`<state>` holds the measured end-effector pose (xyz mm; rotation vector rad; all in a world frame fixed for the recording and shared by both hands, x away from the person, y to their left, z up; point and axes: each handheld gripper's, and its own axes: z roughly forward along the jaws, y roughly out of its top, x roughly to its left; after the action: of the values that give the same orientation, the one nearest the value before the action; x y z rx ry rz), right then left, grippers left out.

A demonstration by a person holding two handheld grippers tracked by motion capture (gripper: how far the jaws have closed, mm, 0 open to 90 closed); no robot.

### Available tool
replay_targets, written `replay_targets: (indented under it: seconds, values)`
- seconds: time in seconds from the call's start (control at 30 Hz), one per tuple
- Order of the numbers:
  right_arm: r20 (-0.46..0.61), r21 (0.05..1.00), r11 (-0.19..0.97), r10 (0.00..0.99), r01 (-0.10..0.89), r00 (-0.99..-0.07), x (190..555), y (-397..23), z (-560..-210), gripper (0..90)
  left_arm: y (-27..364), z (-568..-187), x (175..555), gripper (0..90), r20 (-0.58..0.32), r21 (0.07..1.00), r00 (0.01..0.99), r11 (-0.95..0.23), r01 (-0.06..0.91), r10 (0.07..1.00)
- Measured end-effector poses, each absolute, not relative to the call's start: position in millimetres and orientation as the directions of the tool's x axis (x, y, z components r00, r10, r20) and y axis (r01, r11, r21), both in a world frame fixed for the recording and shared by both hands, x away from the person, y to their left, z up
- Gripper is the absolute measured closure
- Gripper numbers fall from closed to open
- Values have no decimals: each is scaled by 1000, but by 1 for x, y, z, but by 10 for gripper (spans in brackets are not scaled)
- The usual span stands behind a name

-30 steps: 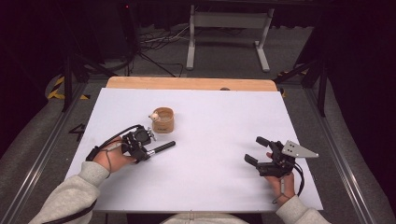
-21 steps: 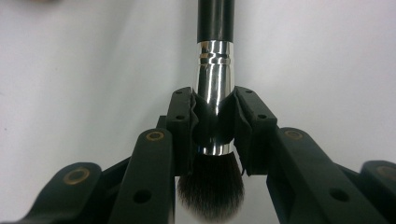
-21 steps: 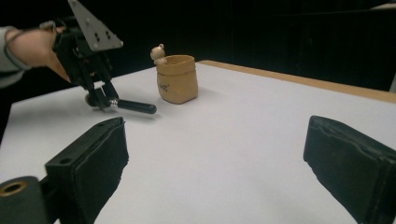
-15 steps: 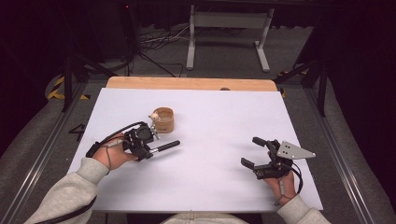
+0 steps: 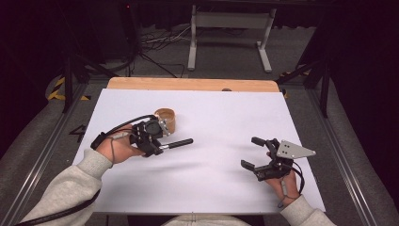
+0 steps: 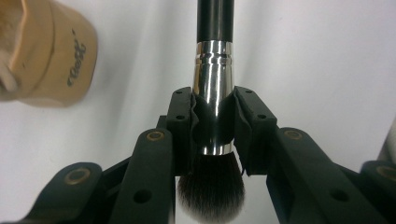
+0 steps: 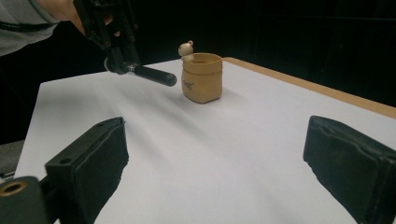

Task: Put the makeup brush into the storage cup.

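A makeup brush [image 6: 214, 79] with a black handle, silver ferrule and dark bristles is clamped at its ferrule by my left gripper [image 6: 214, 126]. In the high view the brush [image 5: 178, 142] sticks out to the right of the left gripper [image 5: 153, 136], held above the white table. A tan wooden cup [image 5: 165, 118] with a small bear figure on its rim stands just behind that gripper; the cup [image 7: 201, 77] also shows in the right gripper view. My right gripper [image 5: 256, 153] hovers at the table's right front, jaws wide apart, holding nothing.
A white sheet [image 5: 216, 117] covers the table, with a wooden strip [image 5: 188, 84] along its far edge. Beyond stand a grey metal frame [image 5: 230, 28] and cables on a dark floor. Metal rails run along both sides of the table.
The left gripper has lifted and drifted slightly right with the brush. The right gripper has shifted a little toward the near edge, still open.
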<state>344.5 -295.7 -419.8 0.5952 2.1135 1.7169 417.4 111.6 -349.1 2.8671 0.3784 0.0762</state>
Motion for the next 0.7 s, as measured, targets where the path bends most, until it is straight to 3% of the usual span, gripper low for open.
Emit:
replay_targets:
  seconds: [0.7]
  values:
    - [-60,970,240,408,43,-911,353,-273,-400,74,79,-327,409,702,52,274,991,-956,107,126]
